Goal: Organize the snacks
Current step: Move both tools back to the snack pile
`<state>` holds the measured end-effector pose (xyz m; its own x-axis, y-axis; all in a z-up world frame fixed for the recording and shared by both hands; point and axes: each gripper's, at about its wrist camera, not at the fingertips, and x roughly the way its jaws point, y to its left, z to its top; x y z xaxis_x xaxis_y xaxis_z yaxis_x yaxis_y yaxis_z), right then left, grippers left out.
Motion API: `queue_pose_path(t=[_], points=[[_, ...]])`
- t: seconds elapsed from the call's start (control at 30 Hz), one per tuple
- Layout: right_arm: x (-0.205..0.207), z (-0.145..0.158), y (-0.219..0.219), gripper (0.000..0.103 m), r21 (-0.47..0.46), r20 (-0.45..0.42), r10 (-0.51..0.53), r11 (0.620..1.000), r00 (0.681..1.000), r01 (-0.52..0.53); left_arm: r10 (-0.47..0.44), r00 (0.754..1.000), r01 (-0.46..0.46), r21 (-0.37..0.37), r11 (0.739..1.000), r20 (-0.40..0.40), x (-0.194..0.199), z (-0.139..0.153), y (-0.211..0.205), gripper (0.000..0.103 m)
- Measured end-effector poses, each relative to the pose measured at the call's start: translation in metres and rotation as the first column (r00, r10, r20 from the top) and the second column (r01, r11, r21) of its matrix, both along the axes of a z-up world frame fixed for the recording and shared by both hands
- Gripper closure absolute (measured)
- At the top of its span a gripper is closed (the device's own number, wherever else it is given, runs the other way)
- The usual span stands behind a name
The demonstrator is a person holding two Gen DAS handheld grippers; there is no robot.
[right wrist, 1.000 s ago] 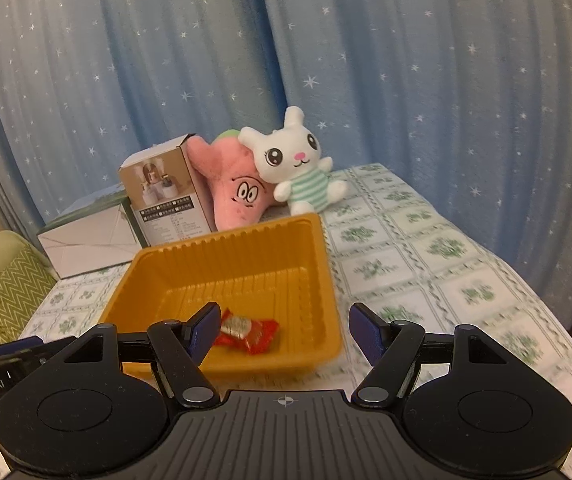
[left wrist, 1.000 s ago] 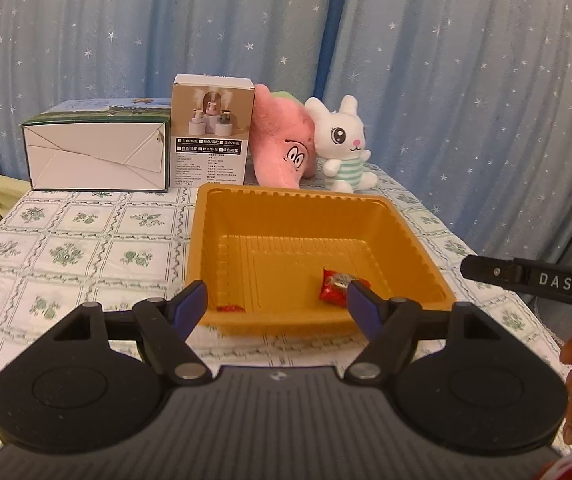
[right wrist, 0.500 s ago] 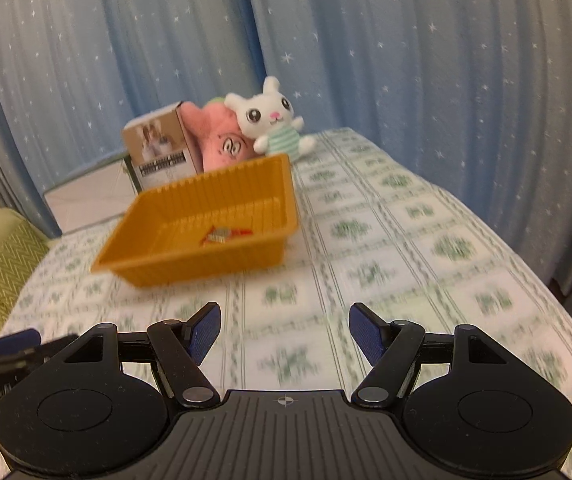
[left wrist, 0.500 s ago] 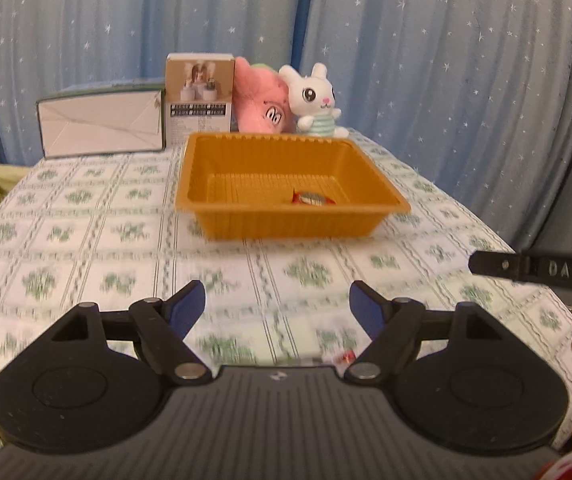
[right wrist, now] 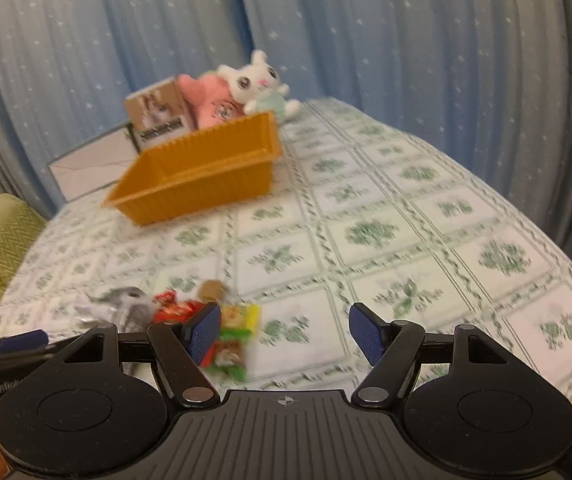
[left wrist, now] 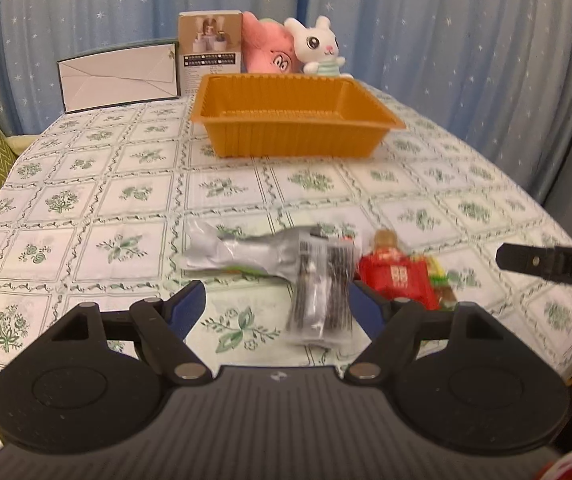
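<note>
The left claw [left wrist: 276, 306] hangs low over the near end of the bench [left wrist: 86, 184], its jaws spread wide and gripping nothing. The snacks lie in a loose cluster on the cloth just ahead of it. A dark striped packet [left wrist: 321, 290] sits between the fingertips but closer to the right one, its near end reaching back toward the claw body. A crumpled silver wrapper [left wrist: 242, 254] lies just beyond the gap, stretching leftward. A red packet [left wrist: 395, 276] rests just past the right fingertip, partly hidden behind it, with a bit of green and yellow wrapping at its far side.

The right claw [right wrist: 284, 330] is also spread wide and holds nothing. From its view (blurred by motion) the same cluster lies to the left: the red packet [right wrist: 176, 308] and a green-yellow packet [right wrist: 234, 338] sit at and behind the left fingertip, the silver wrapper [right wrist: 114, 304] farther left. Bare cloth lies between its fingers.

The orange tray [left wrist: 297, 136] stands well apart from the snacks, toward the far end of the bench. Behind it are a white box [left wrist: 120, 76], a small carton [left wrist: 210, 46], a pink plush [left wrist: 268, 50] and a white bunny [left wrist: 317, 46].
</note>
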<state>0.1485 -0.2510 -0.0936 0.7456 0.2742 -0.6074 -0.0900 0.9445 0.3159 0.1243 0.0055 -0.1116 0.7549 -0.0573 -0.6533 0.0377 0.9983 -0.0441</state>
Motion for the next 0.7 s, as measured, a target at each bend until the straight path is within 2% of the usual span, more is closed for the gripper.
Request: queue_pose_path(t=[0.1,0.37,0.57,0.7], points=[[0.000,-0.001,-0.002,0.032,-0.007,0.016,-0.013,1.000,1.000,0.013,-0.020,1.000,0.020,0.005,1.000,-0.006,0.006,-0.005,-0.005,0.033],[0.007,-0.011,-0.002,0.032,-0.009,-0.021,-0.002,1.000,1.000,0.002,-0.122,0.992,0.124,0.077,0.989,-0.024,0.029,-0.015,-0.023,0.053],[0.012,-0.016,0.005,0.032,-0.023,-0.030,0.015,1.000,0.999,-0.016,-0.171,0.984,0.176,0.127,0.976,-0.043,0.037,-0.023,-0.033,0.060],[0.013,-0.018,0.013,0.032,-0.046,-0.027,0.045,0.998,0.999,-0.047,-0.180,0.982,0.187,0.123,0.975,-0.061,0.039,-0.027,-0.034,0.066]])
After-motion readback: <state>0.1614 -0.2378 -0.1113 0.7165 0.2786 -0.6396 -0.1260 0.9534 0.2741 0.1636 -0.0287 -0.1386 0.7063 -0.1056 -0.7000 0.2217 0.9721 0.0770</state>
